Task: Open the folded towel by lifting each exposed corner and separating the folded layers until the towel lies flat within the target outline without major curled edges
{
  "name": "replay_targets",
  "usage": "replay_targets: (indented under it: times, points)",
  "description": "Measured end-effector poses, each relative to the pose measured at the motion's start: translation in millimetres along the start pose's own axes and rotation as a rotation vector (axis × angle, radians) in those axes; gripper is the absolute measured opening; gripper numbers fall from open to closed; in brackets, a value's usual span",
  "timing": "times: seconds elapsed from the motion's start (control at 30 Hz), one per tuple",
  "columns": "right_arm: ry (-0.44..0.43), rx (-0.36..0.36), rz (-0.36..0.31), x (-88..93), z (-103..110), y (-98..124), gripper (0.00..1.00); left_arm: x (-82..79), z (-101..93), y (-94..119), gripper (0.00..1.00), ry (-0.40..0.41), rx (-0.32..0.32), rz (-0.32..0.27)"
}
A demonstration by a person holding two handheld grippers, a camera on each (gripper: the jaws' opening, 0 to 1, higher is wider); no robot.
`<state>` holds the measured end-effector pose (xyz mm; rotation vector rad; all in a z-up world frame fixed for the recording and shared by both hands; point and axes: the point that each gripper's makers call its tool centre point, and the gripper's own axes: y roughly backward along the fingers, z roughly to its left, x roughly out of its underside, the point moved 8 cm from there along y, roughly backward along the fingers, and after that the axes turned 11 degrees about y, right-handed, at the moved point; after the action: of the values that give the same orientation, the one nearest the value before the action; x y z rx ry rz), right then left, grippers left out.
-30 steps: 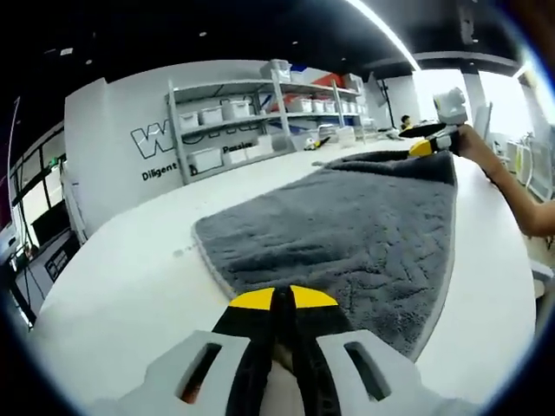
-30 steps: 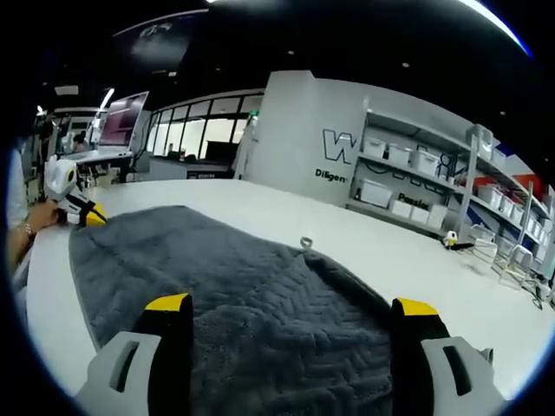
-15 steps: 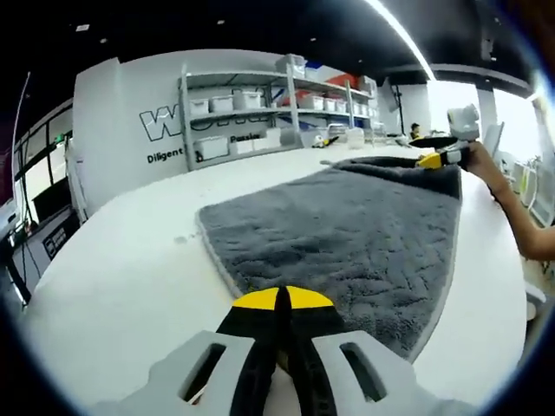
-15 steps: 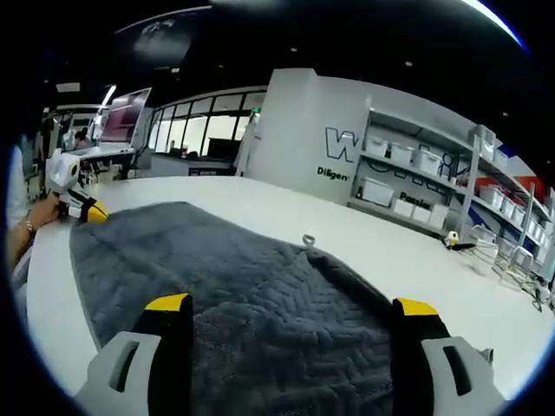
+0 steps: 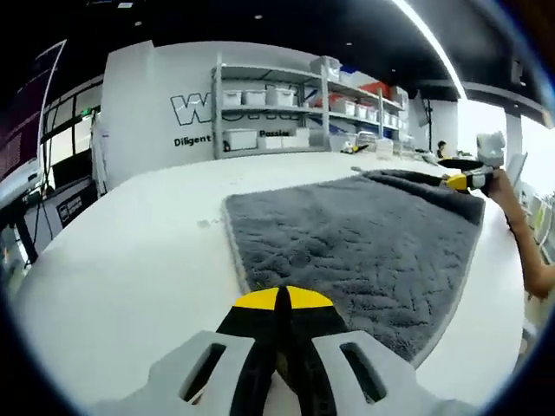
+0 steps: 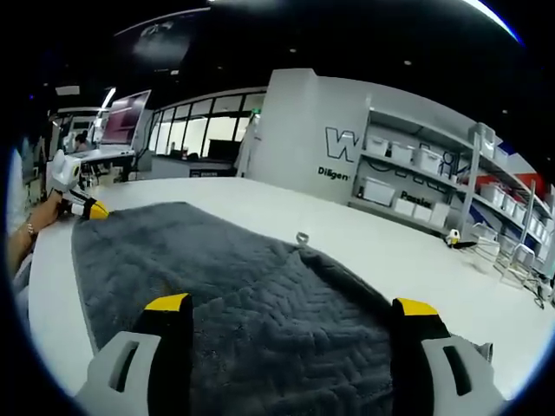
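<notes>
A grey towel (image 5: 355,243) lies spread on the white table (image 5: 130,269), with a folded-over layer along its far right edge. My left gripper (image 5: 277,300) is shut at the towel's near corner, pinching its edge. In the right gripper view the towel (image 6: 217,277) runs away from me, with a small hanging loop (image 6: 302,237) on its right edge. My right gripper (image 6: 290,305) stands open, its jaws wide apart over the towel's near end. The left gripper (image 6: 85,208) sits at the towel's far left corner. The right gripper (image 5: 464,180) shows at the towel's far right corner.
Metal shelves with white bins (image 5: 277,108) stand beyond the table against a lettered wall (image 6: 334,152). A person's forearm (image 5: 520,234) reaches in on the right. A small yellow-and-black tool (image 6: 455,241) lies far right on the table. Bare table surrounds the towel.
The left gripper view has swung, so the shelves and towel sit further right. In the right gripper view the towel's far left corner, held by the left gripper, has shifted slightly outward.
</notes>
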<state>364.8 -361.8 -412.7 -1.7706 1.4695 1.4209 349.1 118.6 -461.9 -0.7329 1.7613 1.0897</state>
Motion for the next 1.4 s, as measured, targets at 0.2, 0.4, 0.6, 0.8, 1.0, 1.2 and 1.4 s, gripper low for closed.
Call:
replay_targets:
  times: [0.2, 0.4, 0.6, 0.8, 1.0, 1.2, 1.4]
  points:
    - [-0.002, -0.005, 0.001, 0.0, 0, -1, 0.96, 2.0, 8.1, 8, 0.01, 0.003, -0.022, -0.002]
    - [-0.005, -0.006, 0.007, 0.8, -1, -2, 0.96, 4.7, 16.0, 16, 0.01, 0.010, -0.030, -0.010]
    - [-0.001, -0.008, 0.013, 1.6, 1, -1, 0.96, 7.2, 21.2, 24, 0.01, -0.008, -0.061, -0.016]
    - [0.000, -0.010, 0.018, 2.6, 2, -1, 0.96, 4.3, 34.9, 27, 0.01, -0.012, -0.084, -0.018]
    - [0.000, -0.013, 0.024, 3.7, 2, -1, 0.96, 2.7, 48.7, 34, 0.01, -0.020, -0.114, -0.014]
    - [0.001, -0.015, 0.028, 4.5, 2, -2, 0.97, 4.4, 59.0, 44, 0.01, -0.029, -0.152, -0.014]
    - [0.001, -0.018, 0.034, 5.5, 2, -2, 0.97, 8.0, 65.3, 54, 0.01, -0.026, -0.183, -0.024]
